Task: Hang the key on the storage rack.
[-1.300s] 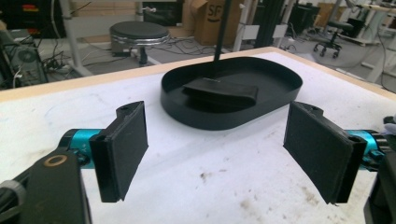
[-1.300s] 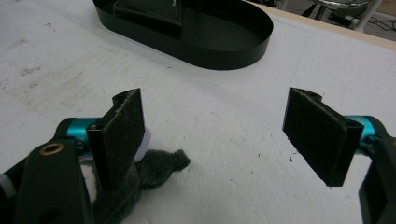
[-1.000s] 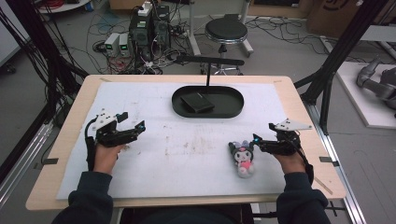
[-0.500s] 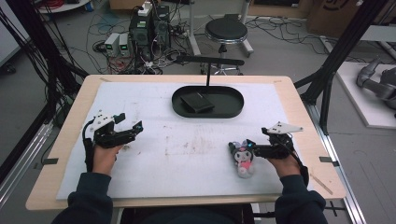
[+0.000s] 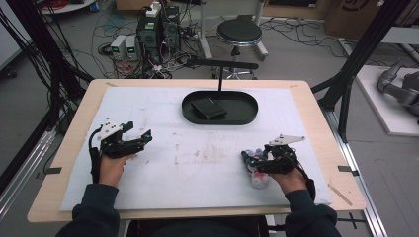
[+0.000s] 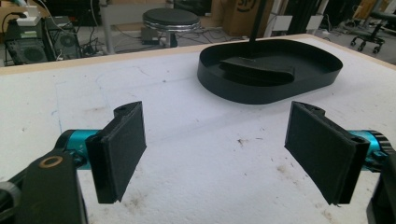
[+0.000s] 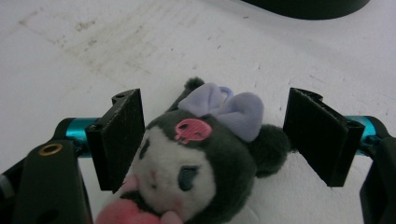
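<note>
The plush toy (image 5: 257,170) lies on the white mat of the tabletop (image 5: 207,163), at the person's near right, well apart from the black oval tray (image 5: 247,116) at the far middle. The right claw (image 5: 253,162) is down at the toy; in the right gripper view the toy's head (image 7: 201,154), dark with a lilac bow and a pink skull badge, sits between the two pads (image 7: 123,135), which stand wide apart. The pad on the left of that view is just beside the head or barely touching it; the other is clear of the ear. Nothing is gripped. The left claw (image 5: 141,139) hovers low over the bare mat at the near left, jaws wide and empty, pointed towards the tray, which already holds a flat dark object (image 5: 208,108). Assessment: the work is at the start of the pick. The approach and straddling of the toy look complete; closing on the head, lifting and carrying remain undone. Destination is judged to be the tray, though that cannot be confirmed.
</note>
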{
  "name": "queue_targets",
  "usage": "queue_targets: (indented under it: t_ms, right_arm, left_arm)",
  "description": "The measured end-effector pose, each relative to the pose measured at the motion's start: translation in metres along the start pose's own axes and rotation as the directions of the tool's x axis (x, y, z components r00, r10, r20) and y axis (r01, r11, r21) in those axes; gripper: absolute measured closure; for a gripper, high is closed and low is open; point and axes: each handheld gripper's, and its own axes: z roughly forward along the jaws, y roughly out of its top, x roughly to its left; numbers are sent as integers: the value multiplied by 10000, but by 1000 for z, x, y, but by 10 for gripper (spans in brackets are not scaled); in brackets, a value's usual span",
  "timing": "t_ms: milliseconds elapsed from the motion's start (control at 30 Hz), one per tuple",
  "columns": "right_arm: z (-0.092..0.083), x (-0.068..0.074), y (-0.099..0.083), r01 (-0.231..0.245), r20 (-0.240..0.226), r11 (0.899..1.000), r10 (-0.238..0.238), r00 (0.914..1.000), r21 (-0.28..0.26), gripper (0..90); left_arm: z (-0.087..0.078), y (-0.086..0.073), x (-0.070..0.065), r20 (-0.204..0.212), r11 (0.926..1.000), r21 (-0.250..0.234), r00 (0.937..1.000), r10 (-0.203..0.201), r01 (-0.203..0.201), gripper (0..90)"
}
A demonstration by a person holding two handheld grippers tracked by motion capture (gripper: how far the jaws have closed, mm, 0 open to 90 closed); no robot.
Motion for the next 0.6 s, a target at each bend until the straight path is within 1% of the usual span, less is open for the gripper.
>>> queue_targets:
  t_ms: [67,133,200,267,333,367,400,433,467,500,533,567,600]
  right_arm:
    - [0,6,2,330,540,9986,-352,9979,406,206]
    - [2,9,2,364,448,9950,-407,9982,930,196]
    - [4,15,1,489,438,9909,-548,9975,1258,185]
    - [7,19,1,608,761,9855,-736,9944,1585,179]
    - [9,19,1,541,927,9828,-714,9931,1763,179]
    - [9,19,1,585,982,9806,-779,9921,1869,178]
    - [10,17,1,584,952,9800,-777,9924,1905,178]
    - [10,16,0,463,799,9778,-638,9948,2045,178]
    - [12,14,0,537,615,9731,-691,9957,2241,179]
    - [14,13,-2,769,480,9692,-905,9947,2341,179]
    - [14,13,-2,708,429,9701,-829,9956,2321,183]
    - [15,13,-1,851,271,9678,-942,9952,2368,213]
    - [15,13,-1,1118,158,9655,-1188,9928,2354,238]
  left_arm:
    - [0,0,0,-6,10000,-13,10000,-21,21,203]
    - [1,-1,1,-41,10000,36,10000,-39,40,204]
    - [1,-1,1,-30,10000,70,10000,-47,48,206]
    - [1,-1,1,-40,10000,95,10000,-5,6,207]
    - [1,-1,1,-37,10000,68,10000,-33,34,208]
    - [1,-1,2,-59,10000,77,10000,-24,24,209]
    - [1,-1,2,-74,10000,80,10000,-43,44,210]
    - [1,-1,2,-52,10000,70,10000,-44,44,211]
    - [0,-2,2,-58,10000,76,10000,-30,31,215]
    - [0,-2,2,-37,10000,71,10000,-2,2,220]
    - [0,-2,2,-27,10000,52,10000,-10,10,224]
    - [0,-2,2,-22,10000,43,10000,-12,12,228]
    - [0,-2,1,-27,10000,62,10000,14,-14,232]
